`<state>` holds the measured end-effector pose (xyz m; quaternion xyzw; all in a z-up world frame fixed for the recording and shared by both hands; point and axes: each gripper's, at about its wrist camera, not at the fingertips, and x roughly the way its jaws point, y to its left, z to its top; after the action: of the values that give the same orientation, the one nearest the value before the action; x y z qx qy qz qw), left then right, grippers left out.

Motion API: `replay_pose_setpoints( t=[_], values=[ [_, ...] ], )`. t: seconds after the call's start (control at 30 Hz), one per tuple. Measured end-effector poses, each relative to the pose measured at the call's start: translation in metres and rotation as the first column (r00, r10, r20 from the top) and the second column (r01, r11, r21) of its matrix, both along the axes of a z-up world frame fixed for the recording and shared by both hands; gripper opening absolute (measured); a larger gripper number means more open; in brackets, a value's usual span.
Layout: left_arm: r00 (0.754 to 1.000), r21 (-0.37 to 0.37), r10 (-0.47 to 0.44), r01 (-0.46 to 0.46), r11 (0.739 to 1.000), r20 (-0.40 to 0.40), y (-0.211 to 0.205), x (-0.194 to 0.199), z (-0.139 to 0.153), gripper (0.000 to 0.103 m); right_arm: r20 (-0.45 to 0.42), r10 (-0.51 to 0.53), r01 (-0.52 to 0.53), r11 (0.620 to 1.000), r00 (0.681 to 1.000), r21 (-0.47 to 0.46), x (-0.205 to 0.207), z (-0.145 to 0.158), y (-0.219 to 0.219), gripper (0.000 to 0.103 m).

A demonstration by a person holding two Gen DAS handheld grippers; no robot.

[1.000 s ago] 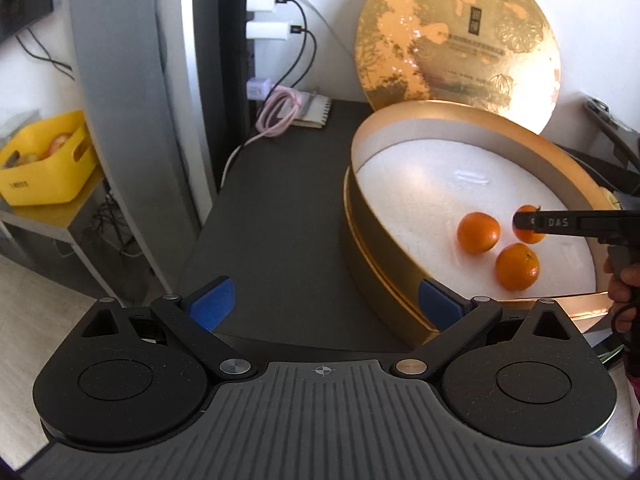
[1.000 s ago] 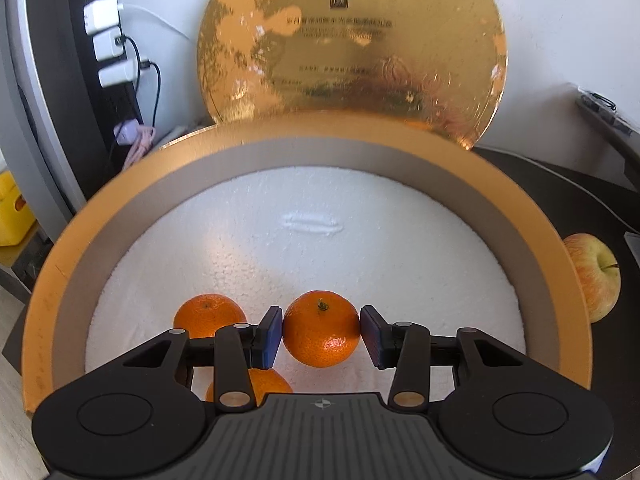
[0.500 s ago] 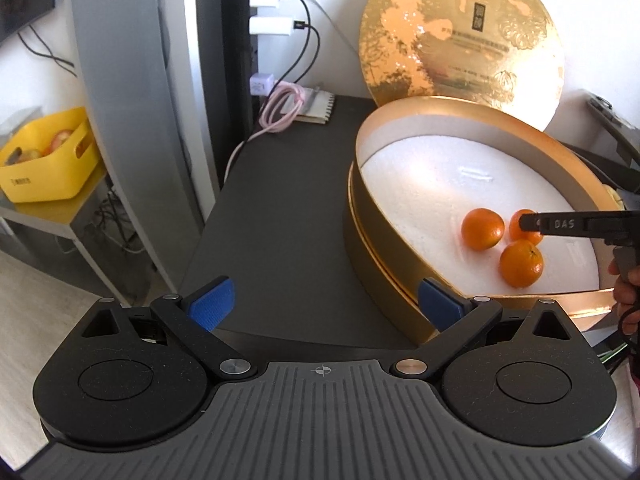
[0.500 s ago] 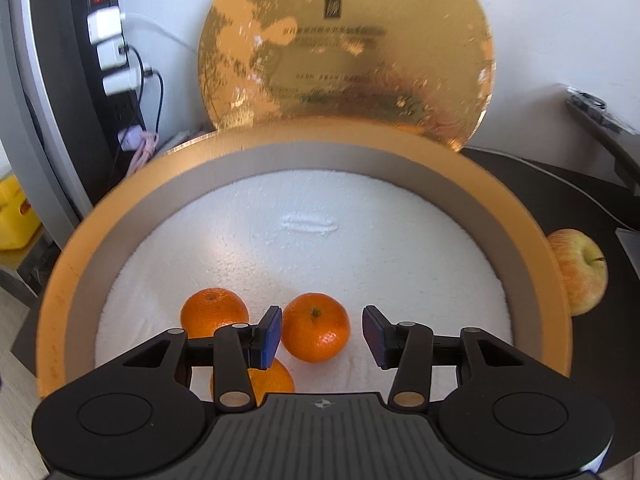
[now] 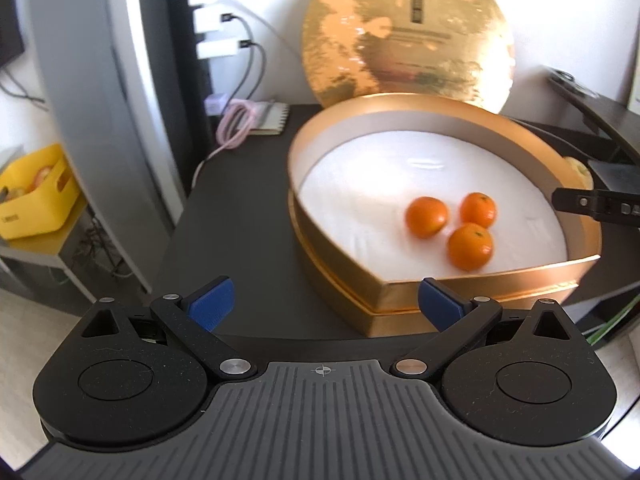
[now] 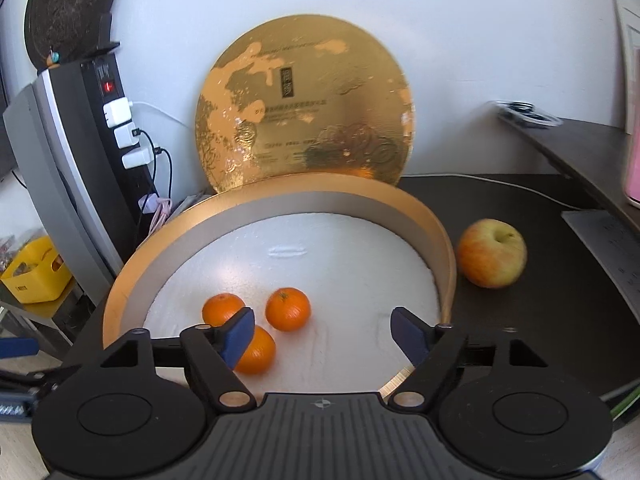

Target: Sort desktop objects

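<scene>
Now the right gripper (image 6: 323,334) is seen with its jaws spread wide and nothing between them; they have just been opening, and the blue pads (image 6: 239,334) stand above the near part of the box (image 6: 446,264). Three oranges are found on the white lining of that round gold box, clustered near its near-left side: one (image 6: 288,309) lies free just beyond the gripper, a second (image 6: 222,308) to its left, and a third (image 6: 256,350) nearer, partly hidden behind the left pad. An apple (image 6: 491,253) rests on the dark desk (image 6: 520,320) just beside the box's right wall, outside it. The gold lid (image 6: 306,110) is propped upright against the wall behind the box. The left gripper (image 5: 326,306) is also held wide and empty, near the box's near edge, above the desk. A yellow bin (image 5: 34,196) is seen lower at far left.
</scene>
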<state>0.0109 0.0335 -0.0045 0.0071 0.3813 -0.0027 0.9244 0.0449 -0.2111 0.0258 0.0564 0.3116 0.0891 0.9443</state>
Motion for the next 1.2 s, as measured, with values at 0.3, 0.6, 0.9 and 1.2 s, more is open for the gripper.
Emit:
replay_pose_setpoints(
  t=[0.3, 0.6, 0.9, 1.2],
  values=[
    [0.995, 0.034, -0.104, 0.104, 0.994, 0.000, -0.047, 0.002, 0.003, 0.101, -0.015, -0.109, 0.109, 0.994, 0.994, 0.030, -0.030, -0.010, -0.041, 0.084],
    [0.986, 0.064, -0.168, 0.169, 0.984, -0.013, -0.076, 0.001, 0.000, 0.101, -0.039, -0.158, 0.159, 0.986, 0.987, 0.050, -0.036, -0.019, -0.059, 0.085],
    [0.986, 0.071, -0.167, 0.168, 0.983, -0.026, -0.078, 0.001, -0.001, 0.101, -0.044, -0.143, 0.144, 0.989, 0.989, 0.038, -0.036, -0.022, -0.056, 0.089],
    [0.984, 0.070, -0.174, 0.177, 0.982, -0.035, -0.078, 0.003, -0.004, 0.101, -0.051, -0.150, 0.152, 0.988, 0.987, 0.031, -0.034, -0.022, -0.057, 0.089]
  ],
)
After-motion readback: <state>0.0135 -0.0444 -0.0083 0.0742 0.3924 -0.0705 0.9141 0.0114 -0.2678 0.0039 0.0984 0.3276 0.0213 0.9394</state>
